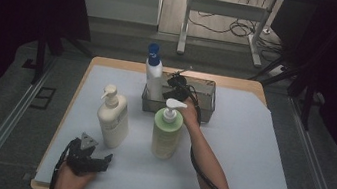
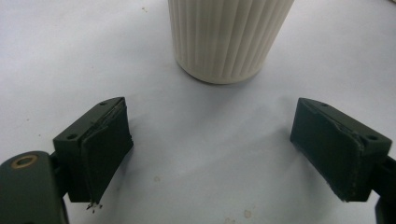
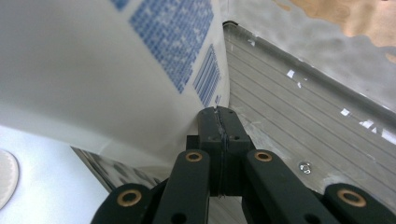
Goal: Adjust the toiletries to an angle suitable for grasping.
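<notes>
The right claw (image 1: 176, 86) is seen inside the grey metal tray (image 1: 204, 111) at the far side of the counter (image 1: 244, 151), its jaws pressed together with nothing between them; in the right gripper view the closed tips lie against the lower edge of the white bottle with a blue cap (image 3: 107, 70), over the tray's ribbed floor and close to its raised wall. That bottle (image 1: 153, 74) stands upright in the left end of the tray, while the right end of the tray is left free. The left claw (image 1: 91, 159) is held low near the counter's front edge, jaws spread wide and holding nothing; the ribbed base of the cream pump bottle (image 2: 229, 39) is seen just ahead of the gap, apart from both pads. The cream pump bottle (image 1: 113, 119) and the green pump bottle (image 1: 167, 132) stand upright side by side, a clear strip between them. The right forearm passes just beside the green bottle. Open white surface is offered on the counter's right half.
</notes>
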Tool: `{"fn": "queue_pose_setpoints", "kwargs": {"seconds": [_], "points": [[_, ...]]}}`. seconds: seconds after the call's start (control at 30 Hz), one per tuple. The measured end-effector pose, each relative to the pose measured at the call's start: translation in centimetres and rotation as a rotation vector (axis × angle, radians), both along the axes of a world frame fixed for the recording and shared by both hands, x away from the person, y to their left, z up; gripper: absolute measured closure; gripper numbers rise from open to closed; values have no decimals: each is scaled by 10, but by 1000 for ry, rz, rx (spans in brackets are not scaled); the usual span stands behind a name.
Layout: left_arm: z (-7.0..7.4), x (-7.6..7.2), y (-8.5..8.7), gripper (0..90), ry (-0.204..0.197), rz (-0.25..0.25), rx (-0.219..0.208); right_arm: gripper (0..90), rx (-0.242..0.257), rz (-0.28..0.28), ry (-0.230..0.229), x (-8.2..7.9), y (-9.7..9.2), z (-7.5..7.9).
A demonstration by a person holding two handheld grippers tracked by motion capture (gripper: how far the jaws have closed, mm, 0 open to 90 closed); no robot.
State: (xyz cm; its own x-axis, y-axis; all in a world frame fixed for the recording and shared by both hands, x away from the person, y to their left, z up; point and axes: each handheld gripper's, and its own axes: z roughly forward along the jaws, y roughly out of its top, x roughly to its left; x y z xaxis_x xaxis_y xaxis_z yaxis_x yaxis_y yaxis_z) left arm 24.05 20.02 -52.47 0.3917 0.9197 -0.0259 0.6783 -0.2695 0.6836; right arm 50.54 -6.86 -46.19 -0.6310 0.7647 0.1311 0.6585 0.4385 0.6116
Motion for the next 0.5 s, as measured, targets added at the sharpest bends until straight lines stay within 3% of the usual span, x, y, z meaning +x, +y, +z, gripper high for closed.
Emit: {"fn": "queue_pose_setpoints", "kwargs": {"seconds": [0.07,0.1,0.17,0.23,0.3,0.5], "points": [[0,0,0,118,0,0,0,896,-7,19,-1,0,-1,-1],[0,0,0,118,0,0,0,896,10,0,4,-1,1,-1],[0,0,0,118,0,0,0,896,4,37,-11,-2,1,0],[0,0,0,118,0,0,0,896,34,33,4,-4,4,1],[0,0,0,118,0,0,0,896,16,60,-10,-5,5,2],[0,0,0,118,0,0,1,896,54,44,-8,-6,3,3]]}}
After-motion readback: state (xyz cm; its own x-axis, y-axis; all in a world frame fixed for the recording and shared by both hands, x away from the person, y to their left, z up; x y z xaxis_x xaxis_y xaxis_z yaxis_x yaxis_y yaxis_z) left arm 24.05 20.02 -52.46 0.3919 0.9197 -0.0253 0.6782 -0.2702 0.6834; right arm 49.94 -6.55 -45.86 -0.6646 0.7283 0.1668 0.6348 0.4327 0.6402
